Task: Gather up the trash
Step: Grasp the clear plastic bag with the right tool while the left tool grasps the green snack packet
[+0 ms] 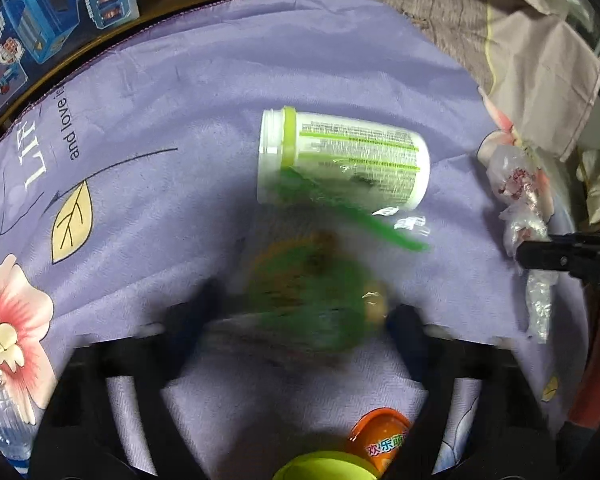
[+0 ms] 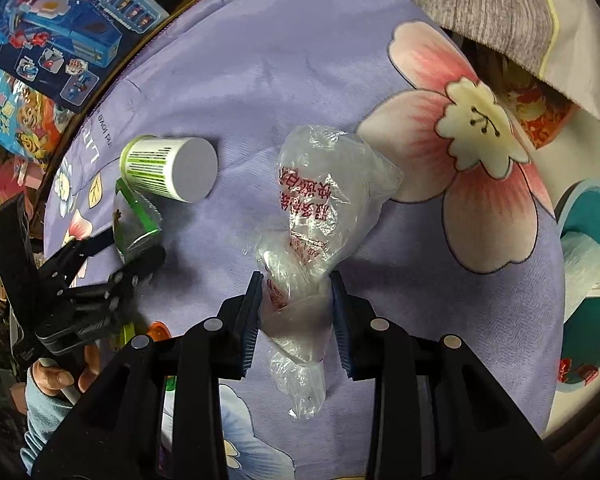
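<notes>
1. The right hand-held gripper point(image 2: 296, 300) is clamped on a crumpled clear plastic bag point(image 2: 320, 208) with red print, pads pressing both its sides, over the purple flowered cloth point(image 2: 260, 60).
2. The left hand-held gripper point(image 1: 300, 320) has a green wrapper point(image 1: 312, 292) between its fingers; the picture is too blurred to tell whether the pads press it.
3. A white bottle point(image 1: 340, 160) with a green-lined label lies on its side just beyond that wrapper.
4. An orange cup point(image 1: 380, 436) sits at the near edge under the left hand-held gripper.
</notes>
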`<control>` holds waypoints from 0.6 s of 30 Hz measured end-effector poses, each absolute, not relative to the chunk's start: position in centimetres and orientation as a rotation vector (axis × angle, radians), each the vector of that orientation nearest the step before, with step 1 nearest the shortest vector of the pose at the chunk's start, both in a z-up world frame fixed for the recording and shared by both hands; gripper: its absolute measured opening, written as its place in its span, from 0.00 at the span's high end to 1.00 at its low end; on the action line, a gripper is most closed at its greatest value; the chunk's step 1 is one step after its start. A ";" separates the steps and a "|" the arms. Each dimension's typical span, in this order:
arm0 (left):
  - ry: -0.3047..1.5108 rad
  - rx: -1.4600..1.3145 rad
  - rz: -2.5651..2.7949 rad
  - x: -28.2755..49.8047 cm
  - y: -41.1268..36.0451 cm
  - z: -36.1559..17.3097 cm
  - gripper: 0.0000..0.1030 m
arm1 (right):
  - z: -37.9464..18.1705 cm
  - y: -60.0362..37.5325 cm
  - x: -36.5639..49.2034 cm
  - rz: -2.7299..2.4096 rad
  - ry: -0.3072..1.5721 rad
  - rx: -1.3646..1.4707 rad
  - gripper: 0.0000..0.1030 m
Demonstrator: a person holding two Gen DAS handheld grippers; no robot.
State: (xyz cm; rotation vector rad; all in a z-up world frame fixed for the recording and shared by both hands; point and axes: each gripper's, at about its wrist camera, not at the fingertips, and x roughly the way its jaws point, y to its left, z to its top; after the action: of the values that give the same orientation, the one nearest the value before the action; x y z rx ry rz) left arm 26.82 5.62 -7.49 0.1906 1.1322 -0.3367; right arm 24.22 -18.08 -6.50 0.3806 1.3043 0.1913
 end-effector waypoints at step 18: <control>1.095 0.244 -0.378 19.8 0.3 -1.8 0.41 | -3.5 -24.1 19.2 0.215 1.193 0.502 0.69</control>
State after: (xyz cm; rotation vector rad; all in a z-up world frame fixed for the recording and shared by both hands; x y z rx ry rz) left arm 19.83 0.30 -1.76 0.2442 1.0954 -0.3778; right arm 19.17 -24.11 -3.54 0.5015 1.1934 0.2154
